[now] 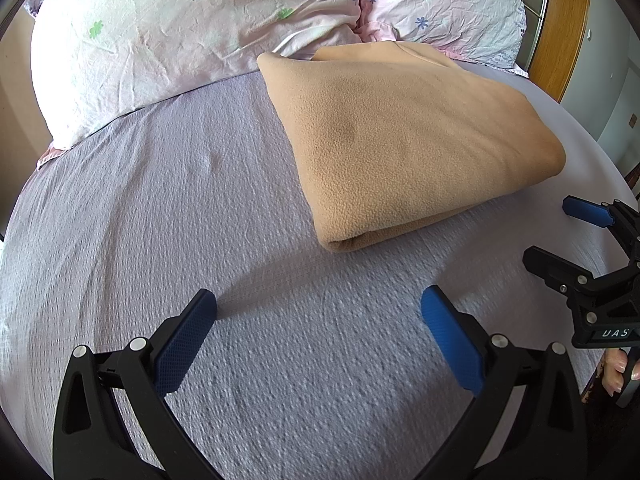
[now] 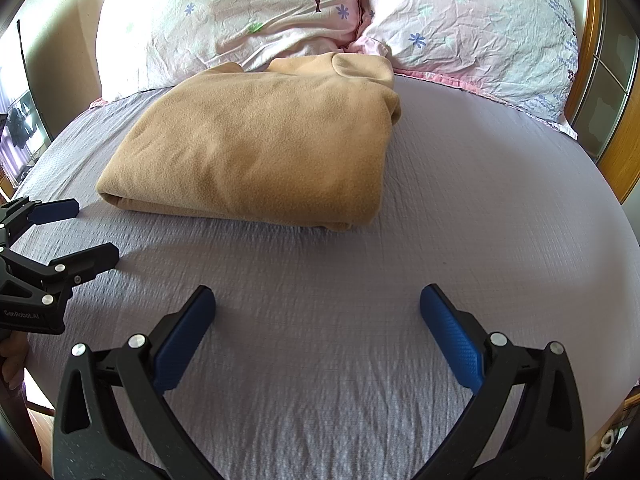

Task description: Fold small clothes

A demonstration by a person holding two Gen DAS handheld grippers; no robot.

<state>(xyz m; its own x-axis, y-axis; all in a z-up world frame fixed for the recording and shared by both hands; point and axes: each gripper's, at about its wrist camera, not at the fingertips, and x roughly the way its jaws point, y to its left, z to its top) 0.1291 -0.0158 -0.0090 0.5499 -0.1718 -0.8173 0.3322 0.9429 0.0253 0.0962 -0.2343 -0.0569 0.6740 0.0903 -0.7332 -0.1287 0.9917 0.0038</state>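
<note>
A tan fleece garment (image 1: pixel 412 140) lies folded into a thick rectangle on the lilac bed sheet (image 1: pixel 200 220), near the pillows; it also shows in the right wrist view (image 2: pixel 256 144). My left gripper (image 1: pixel 318 306) is open and empty, hovering over bare sheet in front of the garment. My right gripper (image 2: pixel 318 304) is open and empty, also short of the garment's near edge. Each gripper shows in the other's view: the right one at the right edge (image 1: pixel 552 232), the left one at the left edge (image 2: pixel 92 232), both with jaws apart.
Two pink floral pillows (image 1: pixel 180 40) (image 2: pixel 472 28) lie behind the garment against a wooden headboard (image 1: pixel 560 20). The bed's right edge (image 2: pixel 600 184) drops off beside a wooden frame. The sheet (image 2: pixel 480 200) stretches to the garment's right.
</note>
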